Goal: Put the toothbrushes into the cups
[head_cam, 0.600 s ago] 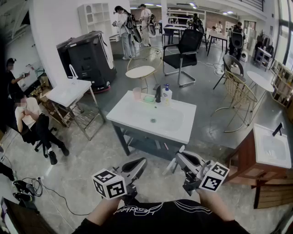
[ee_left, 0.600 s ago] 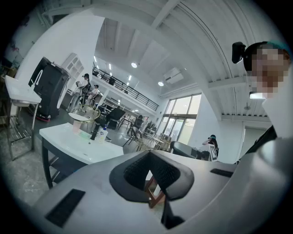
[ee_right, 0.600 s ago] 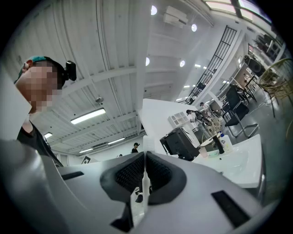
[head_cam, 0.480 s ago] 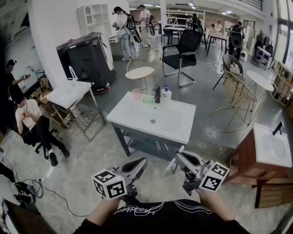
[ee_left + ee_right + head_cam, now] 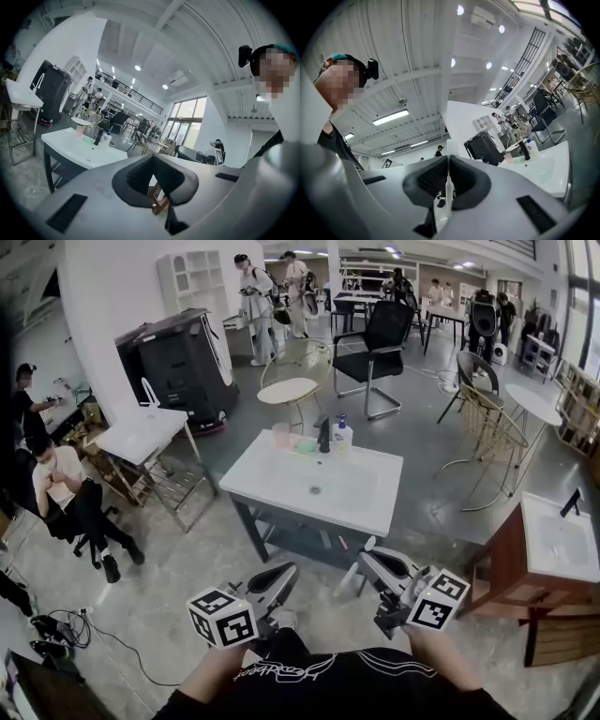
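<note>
My right gripper (image 5: 367, 557) is shut on a white toothbrush (image 5: 345, 583), held level in front of me. In the right gripper view the brush's head (image 5: 449, 146) sticks up past the closed pads. My left gripper (image 5: 284, 570) hangs beside it, shut with nothing between its pads (image 5: 140, 176). Ahead stands a white sink (image 5: 281, 486). A pink cup (image 5: 280, 434) and a low green cup (image 5: 306, 442) sit at its far edge. Both grippers are well short of the sink.
A black faucet (image 5: 323, 432) and a soap bottle (image 5: 342, 434) stand beside the cups. A wooden cabinet with a second basin (image 5: 559, 549) is at the right. A person sits at the left (image 5: 66, 493); chairs and small round tables stand behind the sink.
</note>
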